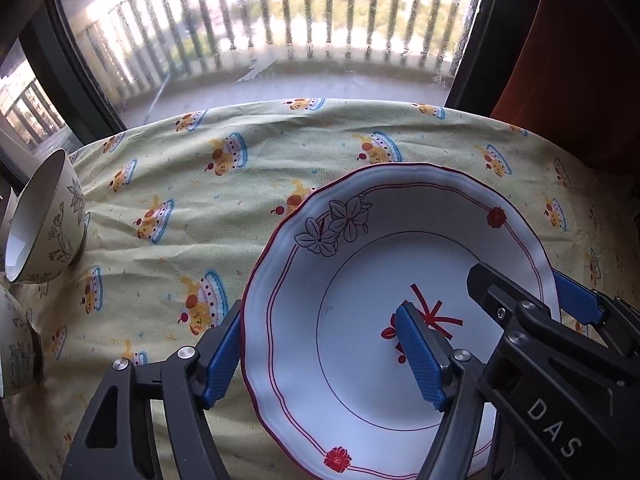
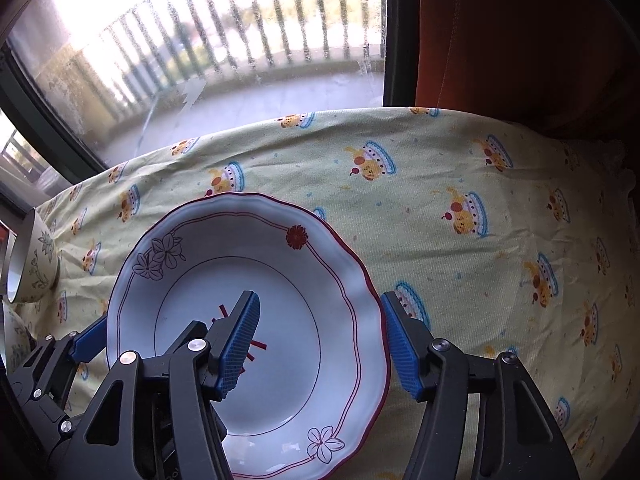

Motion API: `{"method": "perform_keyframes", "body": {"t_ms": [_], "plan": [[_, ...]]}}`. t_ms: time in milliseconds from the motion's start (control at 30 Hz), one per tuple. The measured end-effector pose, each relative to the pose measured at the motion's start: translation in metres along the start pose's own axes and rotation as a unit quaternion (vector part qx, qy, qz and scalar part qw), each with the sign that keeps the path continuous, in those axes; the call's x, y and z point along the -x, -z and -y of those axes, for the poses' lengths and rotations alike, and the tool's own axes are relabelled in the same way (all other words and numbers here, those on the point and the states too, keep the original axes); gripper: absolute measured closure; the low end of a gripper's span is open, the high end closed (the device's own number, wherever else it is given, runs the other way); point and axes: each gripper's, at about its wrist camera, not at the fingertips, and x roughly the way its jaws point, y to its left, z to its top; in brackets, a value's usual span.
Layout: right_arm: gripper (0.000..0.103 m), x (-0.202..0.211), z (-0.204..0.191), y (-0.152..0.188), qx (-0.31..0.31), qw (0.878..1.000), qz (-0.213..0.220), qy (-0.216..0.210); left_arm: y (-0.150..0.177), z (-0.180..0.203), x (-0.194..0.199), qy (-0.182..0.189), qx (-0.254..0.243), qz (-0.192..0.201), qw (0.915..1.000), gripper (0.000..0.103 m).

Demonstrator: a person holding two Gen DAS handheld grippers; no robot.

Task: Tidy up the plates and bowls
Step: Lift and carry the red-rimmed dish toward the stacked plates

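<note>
Both grippers straddle opposite rims of the plate (image 1: 360,280): my left gripper (image 1: 320,360) and right gripper (image 2: 320,344) each have one finger inside the well and one outside, jaws spread, not yet pinching. Uneven closing could, I judge, tip the plate or drag the wrinkled cloth (image 2: 460,248) it lies on. Two bowls (image 1: 44,220) sit at far left, a window (image 1: 280,20) beyond.

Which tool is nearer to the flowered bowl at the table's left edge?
Left. The left tool straddles the plate's left rim, on the side facing the bowl. The right tool straddles the plate's right rim, farther away.
</note>
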Motion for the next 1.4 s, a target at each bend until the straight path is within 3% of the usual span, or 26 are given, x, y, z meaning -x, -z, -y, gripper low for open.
{"method": "perform_keyframes", "body": {"t_ms": [300,500,1033,1400], "plan": [[0.038,0.013,-0.03,0.031,0.02,0.999,-0.017,-0.021,0.033,-0.036,0.01,-0.008,0.009,-0.018,0.9998,0.028],[0.053,0.017,-0.042,0.043,0.044,0.998,-0.02,-0.027,0.042,-0.051,0.016,0.003,0.005,-0.019,0.9998,0.037],[0.059,0.007,-0.042,0.04,0.042,0.999,-0.009,-0.009,0.042,-0.054,0.017,0.005,0.027,-0.015,0.9995,0.037],[0.058,0.051,-0.055,0.038,0.04,0.999,0.03,-0.016,0.042,-0.063,0.068,0.006,0.023,0.024,0.9994,0.038]]}}
